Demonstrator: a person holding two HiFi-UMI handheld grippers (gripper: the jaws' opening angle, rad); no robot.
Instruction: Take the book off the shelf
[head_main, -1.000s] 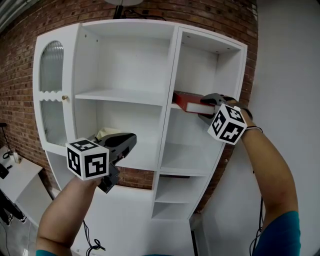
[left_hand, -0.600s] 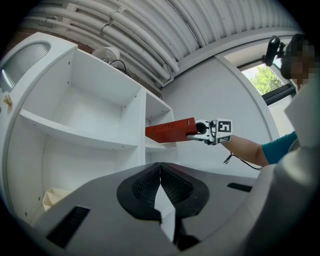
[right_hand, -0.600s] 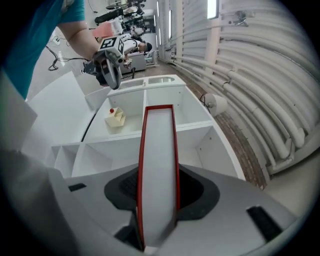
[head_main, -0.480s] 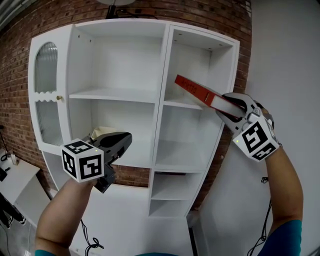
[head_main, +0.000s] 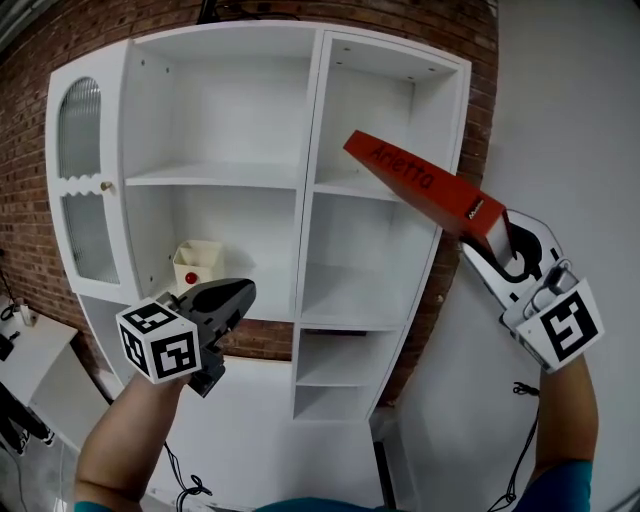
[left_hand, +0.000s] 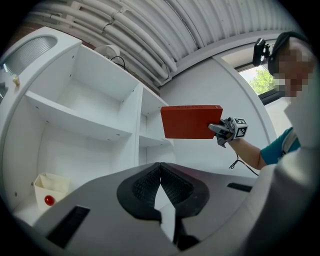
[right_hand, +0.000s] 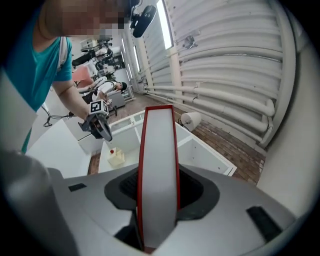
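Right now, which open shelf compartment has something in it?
The wide compartment under the upper shelf board: a cream box stands at its left; the other open compartments show nothing.

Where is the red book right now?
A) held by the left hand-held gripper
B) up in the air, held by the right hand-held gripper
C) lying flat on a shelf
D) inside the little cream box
B: the right hand-held gripper is clamped on one end of the red book, which slants in the air in front of the white shelf unit.
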